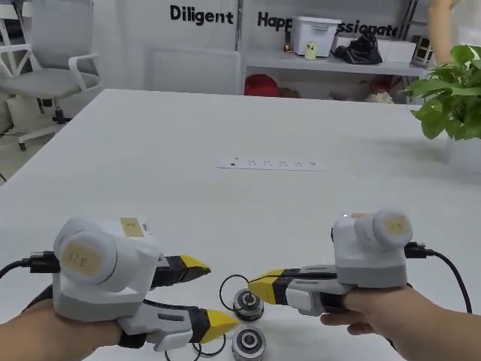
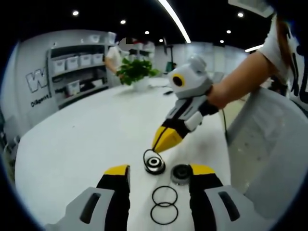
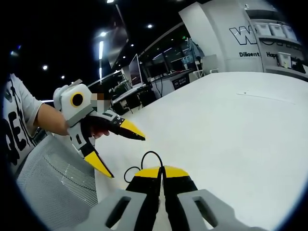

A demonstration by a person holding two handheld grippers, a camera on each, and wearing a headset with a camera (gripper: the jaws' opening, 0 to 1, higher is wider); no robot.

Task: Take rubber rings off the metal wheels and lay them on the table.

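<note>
Two metal wheels lie near the table's front edge: one (image 1: 248, 303) between the grippers, the other (image 1: 249, 342) just nearer me. My right gripper (image 1: 255, 288) is shut on a black rubber ring (image 1: 221, 289), which loops up beside the first wheel (image 2: 155, 163). My left gripper (image 1: 204, 295) stands open just left of the wheels, with nothing between its yellow tips. In the left gripper view, two loose rings (image 2: 164, 195) lie flat between my left gripper (image 2: 160, 171) jaws, in front of the second wheel (image 2: 181, 173). The right gripper view shows my right gripper (image 3: 162, 169) closed, with the ring arching above it.
A flush power strip (image 1: 272, 163) sits in the middle of the white table (image 1: 150, 150). A potted plant (image 1: 451, 90) stands at the far right edge. An office chair (image 1: 45, 68) and a shelf with a white box (image 1: 316, 34) lie beyond the table.
</note>
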